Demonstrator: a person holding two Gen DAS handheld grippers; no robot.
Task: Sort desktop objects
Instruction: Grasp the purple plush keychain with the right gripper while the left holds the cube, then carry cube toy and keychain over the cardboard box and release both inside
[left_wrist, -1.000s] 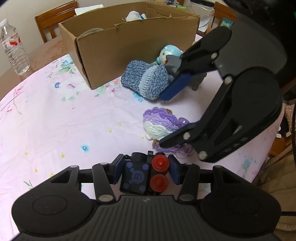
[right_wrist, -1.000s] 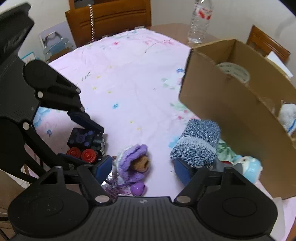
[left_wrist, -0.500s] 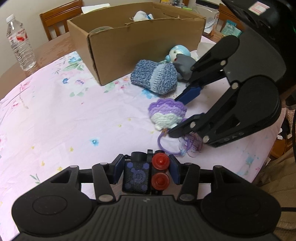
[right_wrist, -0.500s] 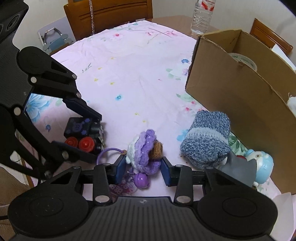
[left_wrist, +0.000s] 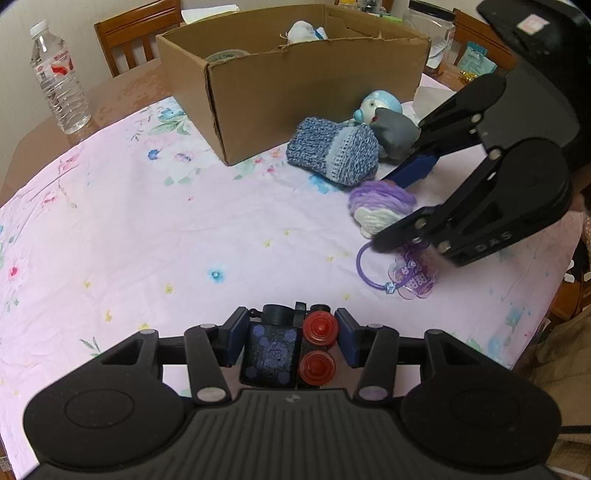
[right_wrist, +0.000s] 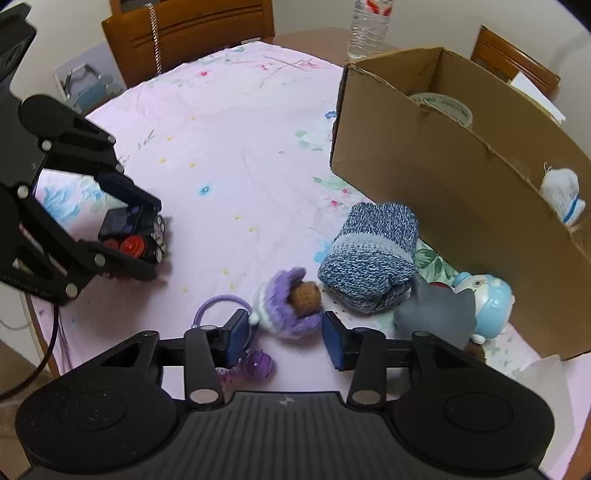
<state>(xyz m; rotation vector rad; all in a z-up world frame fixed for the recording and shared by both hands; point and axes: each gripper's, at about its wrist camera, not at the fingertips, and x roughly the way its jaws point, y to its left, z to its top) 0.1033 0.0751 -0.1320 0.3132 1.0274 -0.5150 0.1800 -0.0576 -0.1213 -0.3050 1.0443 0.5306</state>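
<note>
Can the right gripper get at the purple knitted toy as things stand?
Probably yes: the right gripper is open, its fingers flank the purple knitted toy, and nothing lies between. The blue knitted sock sits close beside.

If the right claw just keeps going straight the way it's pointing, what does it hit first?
The right claw would most likely meet the purple knitted toy, already sitting between its open fingers. Beyond that lies the blue knitted sock, though depth is hard to judge.

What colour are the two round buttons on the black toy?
Red buttons, clearest in the left wrist view.
</note>
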